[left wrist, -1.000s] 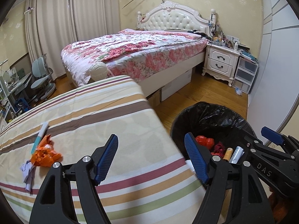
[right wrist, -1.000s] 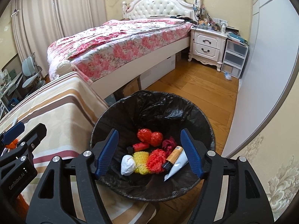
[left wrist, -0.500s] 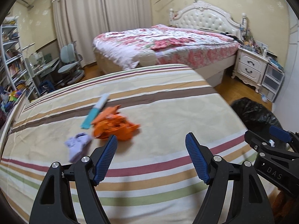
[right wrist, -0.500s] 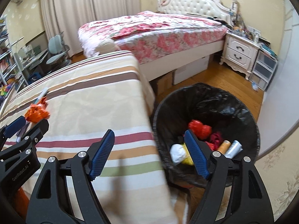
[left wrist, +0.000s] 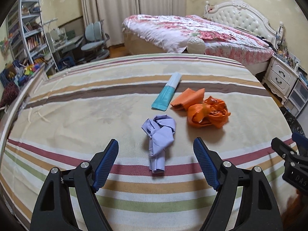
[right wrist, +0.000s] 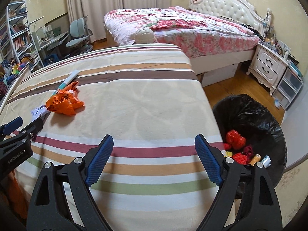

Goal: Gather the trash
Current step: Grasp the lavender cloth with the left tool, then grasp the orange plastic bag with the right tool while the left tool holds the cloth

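Wrappers (left wrist: 204,109) beside (perhaps paper) lilac wad (left wrist: 159,132)

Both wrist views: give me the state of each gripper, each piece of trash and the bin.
left gripper: open, empty
right gripper: open, empty
purple wrapper: crumpled, on striped bedspread
orange bag: crumpled, on bedspread
teal tube: lying flat
trash bin: lined, partly filled

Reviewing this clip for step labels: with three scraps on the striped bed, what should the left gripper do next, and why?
Probably ease the left gripper forward and down, then close on the crumpled lilac paper. It lies between the open jaws, nearest of the scraps, untouched on the striped cover.
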Available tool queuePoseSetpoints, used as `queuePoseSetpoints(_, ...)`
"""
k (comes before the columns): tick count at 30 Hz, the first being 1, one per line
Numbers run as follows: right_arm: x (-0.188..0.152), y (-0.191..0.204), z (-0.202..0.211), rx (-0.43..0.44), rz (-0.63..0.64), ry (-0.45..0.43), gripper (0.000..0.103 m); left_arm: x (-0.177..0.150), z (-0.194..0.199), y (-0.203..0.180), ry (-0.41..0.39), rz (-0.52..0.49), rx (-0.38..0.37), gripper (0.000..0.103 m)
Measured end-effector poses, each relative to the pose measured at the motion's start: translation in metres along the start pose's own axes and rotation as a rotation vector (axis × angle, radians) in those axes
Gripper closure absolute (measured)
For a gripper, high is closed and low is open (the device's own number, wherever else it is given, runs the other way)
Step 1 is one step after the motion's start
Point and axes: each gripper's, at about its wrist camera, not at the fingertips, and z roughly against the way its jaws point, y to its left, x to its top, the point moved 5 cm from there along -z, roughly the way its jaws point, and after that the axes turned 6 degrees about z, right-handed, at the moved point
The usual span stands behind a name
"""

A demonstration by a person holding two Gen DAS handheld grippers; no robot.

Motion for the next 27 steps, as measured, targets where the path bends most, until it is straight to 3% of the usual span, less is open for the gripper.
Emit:
queuePoseSetpoints(5,0.002,0.017,-0.001,0.017,0.035,0.007,0.019,0.001,-0.015,0.007,0.069,0.000,-0.031,0.048)
queuePoseSetpoints(11,0.004,0.040,-0.003,0.041,0.085,0.013,0.019,-0.003,-0.010,0.017,0.040,-0.037,-0.017,0.078)
queuePoseSetpoints(27,0.024,0.119,-0.022,0.143,0.190,0.044,0.019,0.009,-0.013,0.105,0.016,0.068,0.101,0.078)
